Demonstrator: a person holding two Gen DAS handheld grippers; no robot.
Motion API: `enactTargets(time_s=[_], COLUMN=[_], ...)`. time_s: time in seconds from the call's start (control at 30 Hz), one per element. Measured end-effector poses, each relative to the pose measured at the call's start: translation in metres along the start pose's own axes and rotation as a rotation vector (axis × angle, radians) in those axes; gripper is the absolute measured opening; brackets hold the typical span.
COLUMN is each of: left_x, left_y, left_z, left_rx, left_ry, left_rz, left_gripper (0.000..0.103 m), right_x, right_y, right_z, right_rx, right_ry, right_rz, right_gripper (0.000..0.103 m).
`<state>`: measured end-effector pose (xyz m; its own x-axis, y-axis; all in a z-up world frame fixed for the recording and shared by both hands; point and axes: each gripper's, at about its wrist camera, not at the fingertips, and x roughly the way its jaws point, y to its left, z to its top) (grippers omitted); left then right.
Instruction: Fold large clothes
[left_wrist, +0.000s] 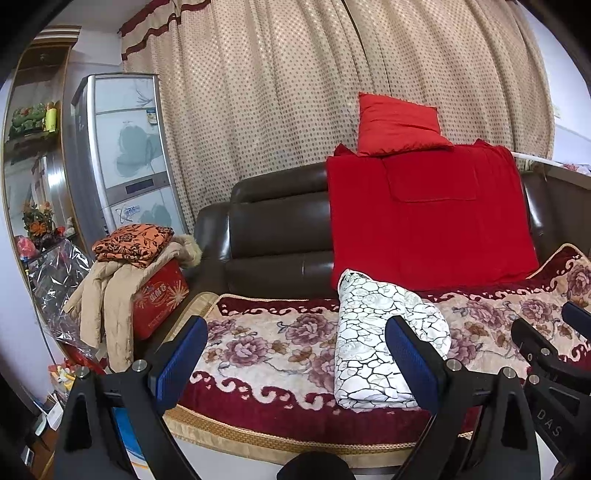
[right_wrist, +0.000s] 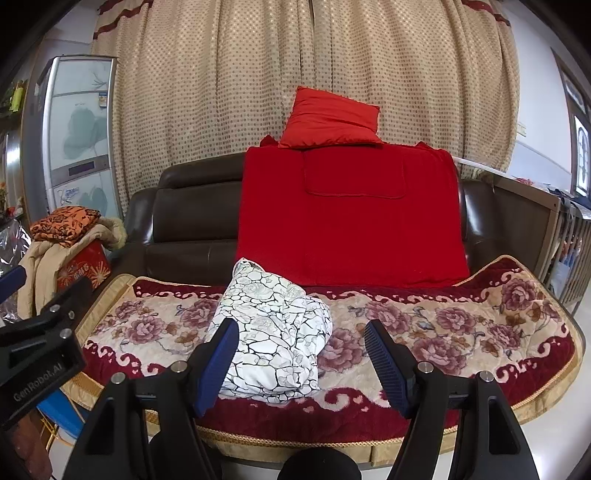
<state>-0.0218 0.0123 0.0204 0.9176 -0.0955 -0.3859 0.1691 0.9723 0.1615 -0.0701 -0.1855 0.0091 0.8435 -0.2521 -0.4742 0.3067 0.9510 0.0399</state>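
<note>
A white garment with a black crackle and rose print (left_wrist: 384, 339) lies folded in a bundle on the floral sofa cover (left_wrist: 266, 343); it also shows in the right wrist view (right_wrist: 273, 332). My left gripper (left_wrist: 295, 354) is open and empty, held in front of the sofa edge, with the bundle behind its right finger. My right gripper (right_wrist: 301, 358) is open and empty, in front of the bundle, its left finger overlapping the bundle's left side. Each gripper shows at the edge of the other's view.
A red blanket (right_wrist: 347, 214) and red pillow (right_wrist: 328, 118) rest on the brown leather sofa back (right_wrist: 192, 221). At the left, a beige coat (left_wrist: 110, 291) and folded orange cloth (left_wrist: 133, 243) lie on a red box (left_wrist: 159, 299). A cabinet (left_wrist: 125, 155) stands before curtains.
</note>
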Motion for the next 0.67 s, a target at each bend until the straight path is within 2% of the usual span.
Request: enactTargets(time_s=[0.67], left_x=[0.022], left_y=[-0.003], left_z=[0.000], left_rx=[0.003], left_ry=[0.004], left_rz=[-0.031], left_gripper=[0.097], right_x=[0.025], right_y=[0.012], right_z=[0.005], right_rx=[-0.031], right_ry=[0.033], right_rz=[-0.009], right_gripper=[0.074])
